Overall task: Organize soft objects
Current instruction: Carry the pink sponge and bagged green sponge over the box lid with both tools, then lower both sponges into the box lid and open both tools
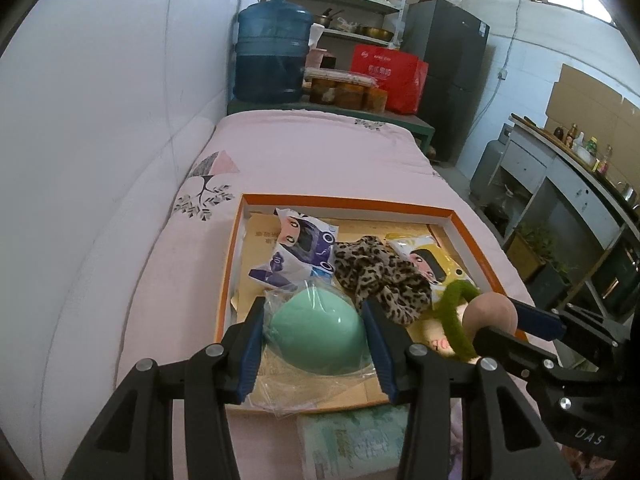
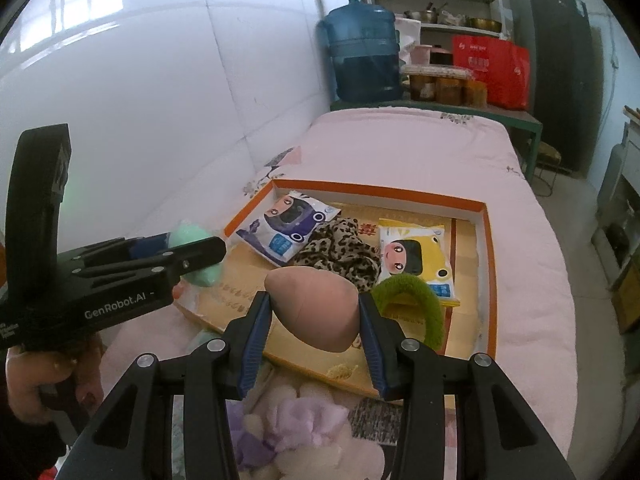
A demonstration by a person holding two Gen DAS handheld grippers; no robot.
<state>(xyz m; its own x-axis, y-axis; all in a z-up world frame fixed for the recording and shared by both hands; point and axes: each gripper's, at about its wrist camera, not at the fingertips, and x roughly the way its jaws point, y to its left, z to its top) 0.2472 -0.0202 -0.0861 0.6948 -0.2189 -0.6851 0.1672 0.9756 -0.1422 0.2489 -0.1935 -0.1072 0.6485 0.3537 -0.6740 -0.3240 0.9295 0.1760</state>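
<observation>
My left gripper (image 1: 314, 334) is shut on a mint-green sponge in clear wrap (image 1: 316, 334) and holds it over the near left of the orange-rimmed box (image 1: 344, 201). My right gripper (image 2: 316, 312) is shut on a pink-beige egg-shaped sponge (image 2: 316, 308), held over the box's near edge (image 2: 490, 264); the sponge also shows in the left wrist view (image 1: 490, 312). In the box lie a purple tissue pack (image 2: 286, 224), a leopard-print scrunchie (image 2: 340, 252), a yellow tissue pack (image 2: 416, 258) and a green fuzzy band (image 2: 416, 300).
The box rests on a pink quilted bed (image 2: 420, 148) along a white wall. Lilac fluffy items (image 2: 304, 432) and a pale green pack (image 1: 352, 440) lie on the bed near me. A blue water jug (image 1: 272, 52) and red bag (image 1: 390, 76) stand beyond the bed.
</observation>
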